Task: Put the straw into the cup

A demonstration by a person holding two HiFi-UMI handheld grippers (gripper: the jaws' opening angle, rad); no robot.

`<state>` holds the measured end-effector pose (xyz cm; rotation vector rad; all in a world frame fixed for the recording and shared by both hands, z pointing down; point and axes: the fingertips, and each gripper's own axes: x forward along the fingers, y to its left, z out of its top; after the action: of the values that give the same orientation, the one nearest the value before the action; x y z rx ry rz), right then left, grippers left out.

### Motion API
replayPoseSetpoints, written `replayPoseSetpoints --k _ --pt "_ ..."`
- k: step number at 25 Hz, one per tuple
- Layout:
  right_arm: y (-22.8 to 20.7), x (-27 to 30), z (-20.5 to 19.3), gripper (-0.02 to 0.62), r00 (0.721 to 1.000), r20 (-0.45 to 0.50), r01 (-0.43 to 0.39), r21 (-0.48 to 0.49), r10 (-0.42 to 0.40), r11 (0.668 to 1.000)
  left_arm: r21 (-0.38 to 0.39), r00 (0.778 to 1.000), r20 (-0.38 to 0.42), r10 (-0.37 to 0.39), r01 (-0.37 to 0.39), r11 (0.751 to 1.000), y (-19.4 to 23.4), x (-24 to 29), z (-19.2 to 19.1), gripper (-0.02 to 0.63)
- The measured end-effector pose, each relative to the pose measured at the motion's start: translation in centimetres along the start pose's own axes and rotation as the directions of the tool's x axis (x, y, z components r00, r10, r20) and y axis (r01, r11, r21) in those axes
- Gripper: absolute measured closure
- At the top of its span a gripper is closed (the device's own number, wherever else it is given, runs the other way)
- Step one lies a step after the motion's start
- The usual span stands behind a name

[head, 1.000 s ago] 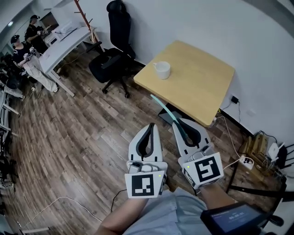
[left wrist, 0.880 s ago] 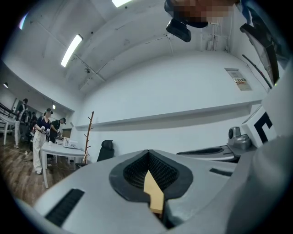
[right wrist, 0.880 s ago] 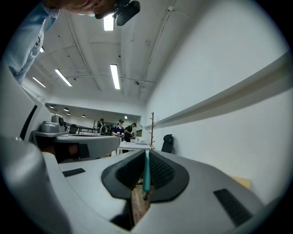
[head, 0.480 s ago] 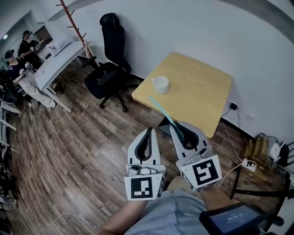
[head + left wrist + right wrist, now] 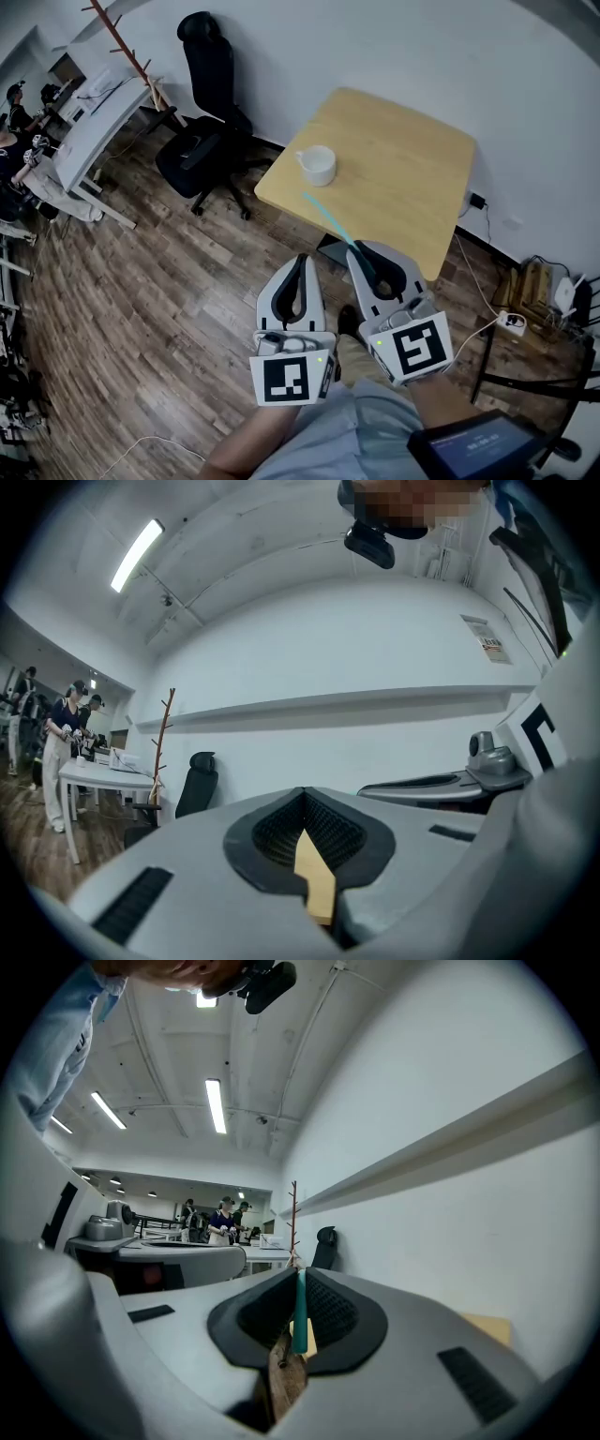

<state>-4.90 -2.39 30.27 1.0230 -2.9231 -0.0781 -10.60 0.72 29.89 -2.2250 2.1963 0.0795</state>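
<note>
Status: grasp stage complete, insertion not yet done; the thin teal plastic straw is out of the white ceramic cup, which stands upright on the square light-wood table near its 9 o'clock corner.

Right gripper: clenched on the straw's lower end; the right gripper view shows the straw pinched between the ribbed pads.

Left gripper: jaws together, nothing held; it sits idle just beside the right one, at its 9 o'clock.

Orientation: the straw's long axis runs from the jaws toward 10 to 11 o'clock in the head view, free end leading; that end falls over the table's near edge, short of the cup, which lies at about 12 o'clock from it.

Remaining, by judgement: carry the free end over the rim, tilt the axis more upright, lower, release.
</note>
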Motion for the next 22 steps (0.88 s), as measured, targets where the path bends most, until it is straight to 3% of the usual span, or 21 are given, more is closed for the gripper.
replayPoseSetpoints --k 9,14,22 --pt "-6.0 7.3 -3.0 0.571 0.999 -0.036 0.032 0.101 -0.028 0.994 0.000 0.996 -0.077 -0.034 0.034 0.999 2.1 9.6 -3.6 0.609" --pt "-8.8 11.0 -3.6 0.571 0.999 -0.043 0.032 0.108 -0.027 0.994 0.006 0.995 -0.091 -0.029 0.029 1.000 4.0 14.8 -4.3 0.609" --pt "-13.0 15.6 -1.0 0.571 1.000 0.004 0.011 0.070 -0.012 0.998 0.035 0.999 -0.037 -0.035 0.036 0.999 5.0 21.3 -1.4 0.609"
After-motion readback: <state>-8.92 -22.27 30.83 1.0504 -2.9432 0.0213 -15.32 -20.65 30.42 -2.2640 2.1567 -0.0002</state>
